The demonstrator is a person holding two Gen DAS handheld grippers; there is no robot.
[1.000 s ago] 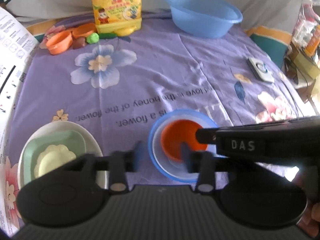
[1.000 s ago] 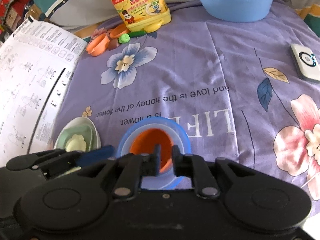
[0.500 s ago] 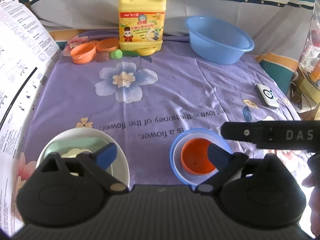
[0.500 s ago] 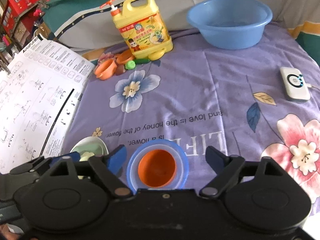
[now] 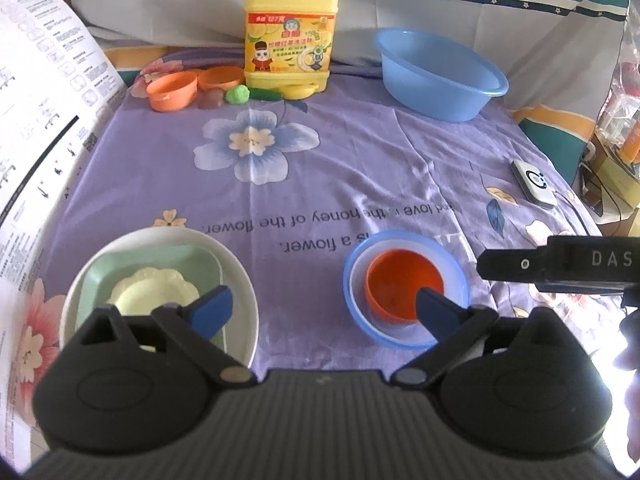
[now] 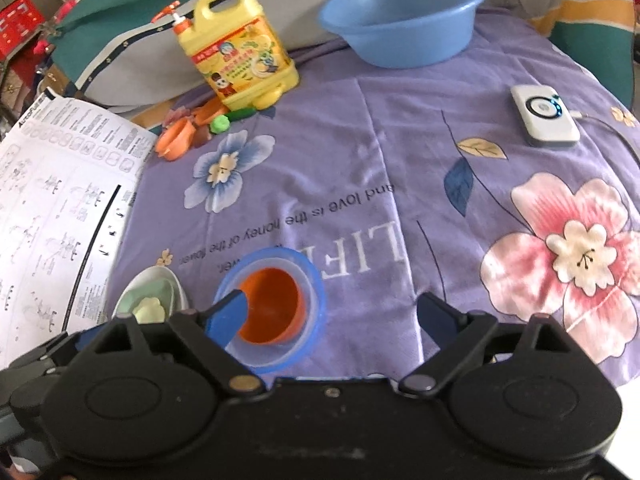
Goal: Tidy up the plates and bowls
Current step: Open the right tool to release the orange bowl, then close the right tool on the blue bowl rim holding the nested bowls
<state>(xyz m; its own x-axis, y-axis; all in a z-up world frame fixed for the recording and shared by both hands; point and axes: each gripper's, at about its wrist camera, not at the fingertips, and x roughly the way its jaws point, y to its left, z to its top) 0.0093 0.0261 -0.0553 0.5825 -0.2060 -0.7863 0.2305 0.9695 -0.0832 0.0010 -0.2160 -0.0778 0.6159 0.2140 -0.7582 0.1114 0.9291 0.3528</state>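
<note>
Purple cloth (image 5: 360, 168) with blue and pink flower print plus black lettering. Orange cup (image 5: 404, 284) nested in clear bowl, inside blue bowl (image 5: 356, 304). Pale yellow plate (image 5: 154, 292) on mint green tray (image 5: 120, 272) in white dish (image 5: 240, 280). Yellow detergent bottle (image 5: 290, 28), light blue basin (image 5: 436, 76).
</note>
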